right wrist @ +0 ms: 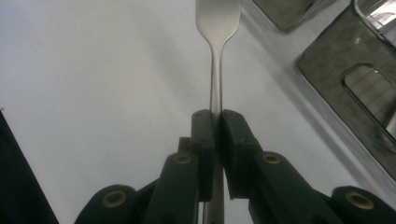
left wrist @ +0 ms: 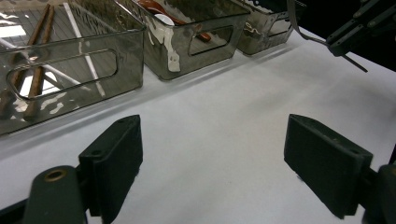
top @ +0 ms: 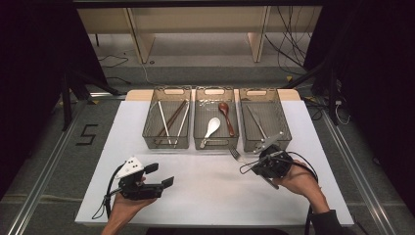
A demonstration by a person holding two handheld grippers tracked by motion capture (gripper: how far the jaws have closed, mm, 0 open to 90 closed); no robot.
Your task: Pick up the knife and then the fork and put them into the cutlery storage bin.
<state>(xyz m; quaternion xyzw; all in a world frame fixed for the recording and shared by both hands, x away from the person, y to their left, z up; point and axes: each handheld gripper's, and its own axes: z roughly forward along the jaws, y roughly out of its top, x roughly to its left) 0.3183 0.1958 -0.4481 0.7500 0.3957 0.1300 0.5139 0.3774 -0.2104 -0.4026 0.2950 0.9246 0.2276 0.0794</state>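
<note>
Item: fork (right wrist: 216, 56), steel, being carried just above the white bench (top: 205, 186), near the right bin (top: 264, 122).
Right gripper (right wrist: 215, 122): jaws pinching the fork's handle edge-on.
Left gripper (left wrist: 212, 154): jaws standing wide, holding nothing.
Axis: handle running straight out along the jaws, tines leading toward the bins.
Handling: keeping the pinch firm and the fork level while swinging it over the right bin's rim.

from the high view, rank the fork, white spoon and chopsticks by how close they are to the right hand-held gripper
1. fork, held in the right hand-held gripper
2. white spoon, middle bin
3. chopsticks, far-left bin
</note>
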